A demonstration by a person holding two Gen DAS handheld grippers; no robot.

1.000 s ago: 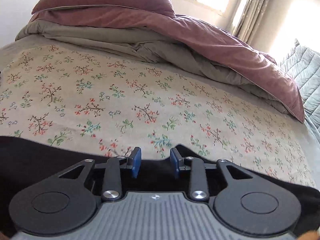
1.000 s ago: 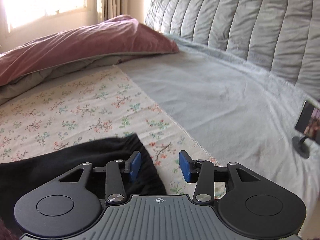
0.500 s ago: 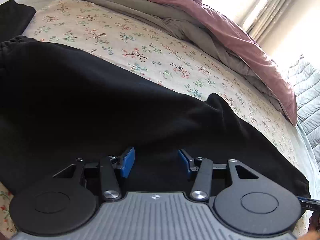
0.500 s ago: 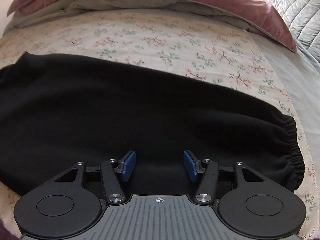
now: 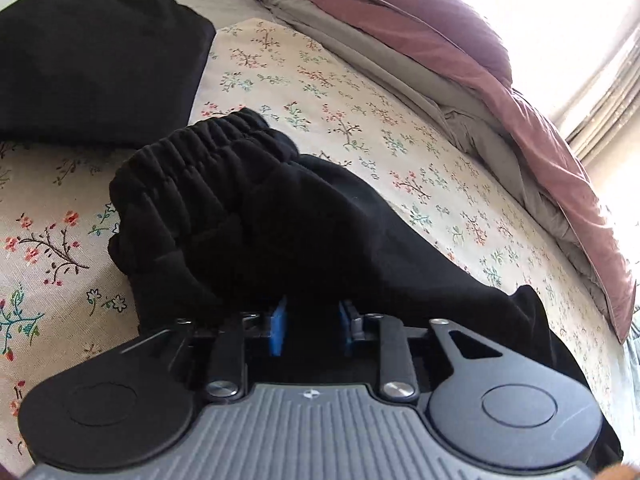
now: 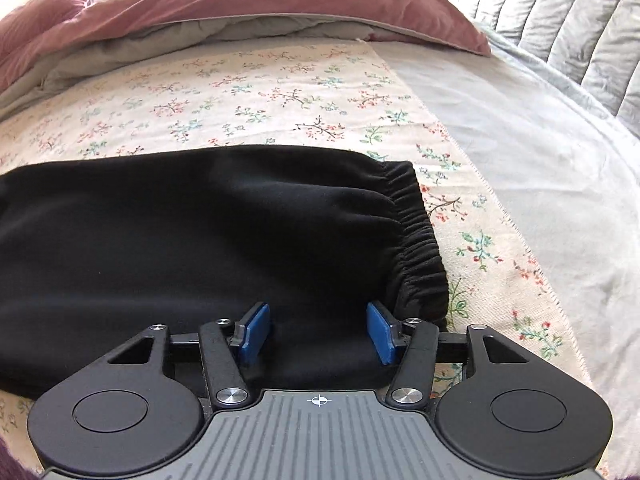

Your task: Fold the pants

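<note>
Left wrist view: left claw (image 5: 310, 326) pinching bunched black fleece pants (image 5: 280, 220) for lifting — right claw (image 6: 316, 334) spread wide over elastic cuff (image 6: 416, 240), ready to grip.

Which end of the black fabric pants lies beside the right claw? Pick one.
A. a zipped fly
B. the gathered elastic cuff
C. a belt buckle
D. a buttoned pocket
B: in the right wrist view, the black fabric pants end in a gathered elastic cuff just right of the open right claw.
</note>
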